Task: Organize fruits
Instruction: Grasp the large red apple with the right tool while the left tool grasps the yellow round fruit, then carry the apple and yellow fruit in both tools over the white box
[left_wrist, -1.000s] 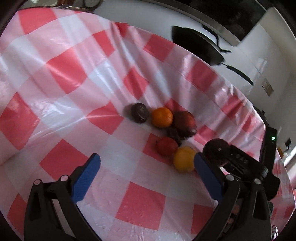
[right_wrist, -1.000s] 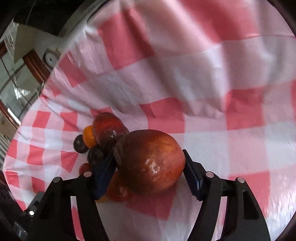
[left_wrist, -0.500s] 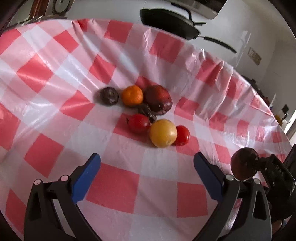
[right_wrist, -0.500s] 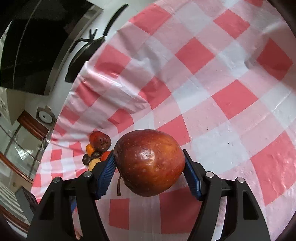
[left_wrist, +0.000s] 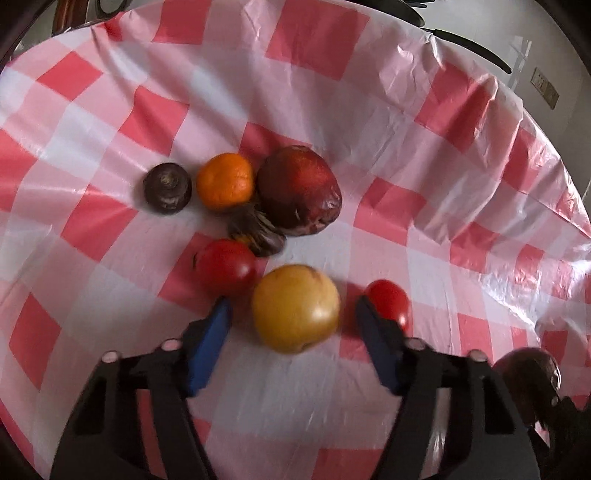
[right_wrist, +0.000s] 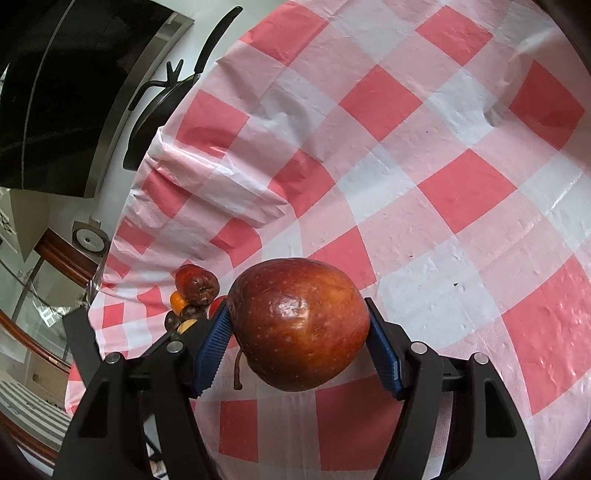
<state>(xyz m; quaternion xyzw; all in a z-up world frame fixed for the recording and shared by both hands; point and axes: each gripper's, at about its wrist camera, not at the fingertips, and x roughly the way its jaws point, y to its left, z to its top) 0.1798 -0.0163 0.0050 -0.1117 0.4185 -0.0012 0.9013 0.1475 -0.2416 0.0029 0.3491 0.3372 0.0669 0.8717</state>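
Note:
My left gripper (left_wrist: 293, 325) is open, its blue pads on either side of a yellow apple (left_wrist: 295, 307) on the checked cloth, apart from it. Around the apple lie a red tomato (left_wrist: 226, 266), a small red tomato (left_wrist: 389, 302), an orange (left_wrist: 225, 181), a dark red apple (left_wrist: 300, 195), a dark round fruit (left_wrist: 167, 187) and a dark wrinkled fruit (left_wrist: 255, 232). My right gripper (right_wrist: 297, 347) is shut on a red apple (right_wrist: 299, 323), held above the cloth, away from the fruit cluster (right_wrist: 194, 291). That apple also shows at the left wrist view's lower right (left_wrist: 528, 373).
The red-and-white checked tablecloth (right_wrist: 424, 184) covers the table. A black pan (right_wrist: 155, 110) sits on the white counter past the cloth's far edge. A dark range hood (right_wrist: 55, 74) hangs above it.
My left gripper has moved forward and down to the fruit cluster, so its fingers now flank the yellow apple. My right gripper has carried the red apple away from the cluster.

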